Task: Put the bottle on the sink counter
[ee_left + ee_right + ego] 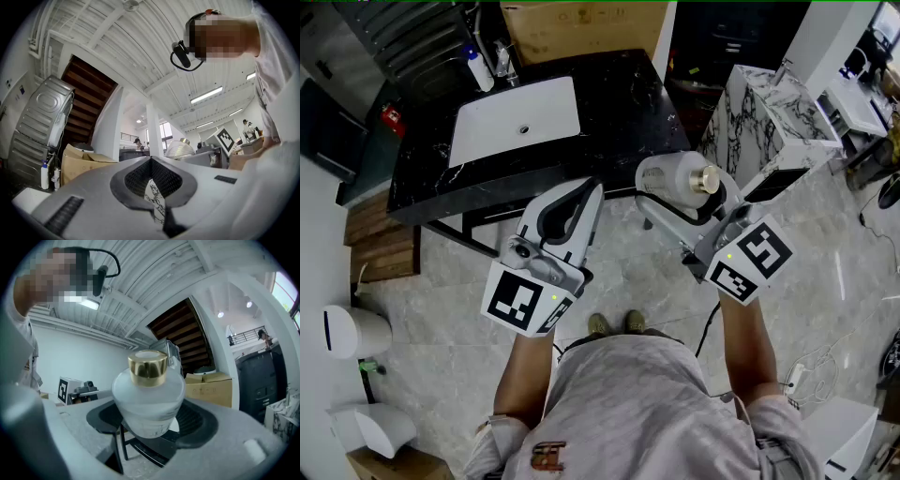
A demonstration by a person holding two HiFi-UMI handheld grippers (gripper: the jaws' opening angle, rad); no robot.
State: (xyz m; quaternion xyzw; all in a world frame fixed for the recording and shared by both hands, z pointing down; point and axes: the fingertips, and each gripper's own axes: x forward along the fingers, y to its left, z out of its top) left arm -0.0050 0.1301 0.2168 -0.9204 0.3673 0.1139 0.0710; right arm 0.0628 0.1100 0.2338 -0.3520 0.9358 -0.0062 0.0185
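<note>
Blk marble counter (623, 112), wht sink (487, 136), grey tile floor (623, 277)

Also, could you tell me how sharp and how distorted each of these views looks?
Head view: sharp and evenly lit, little bending. Left gripper view: strong fisheye curve, dark corners, bright ceiling lamps. Right gripper view: same curve, bottle crisp.

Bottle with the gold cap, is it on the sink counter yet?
Not yet. Done: the right gripper has hold of the bottle. In hand: it hangs in the air just in front of the black counter. Left: bring it over the counter and set it down near the white sink.
</note>
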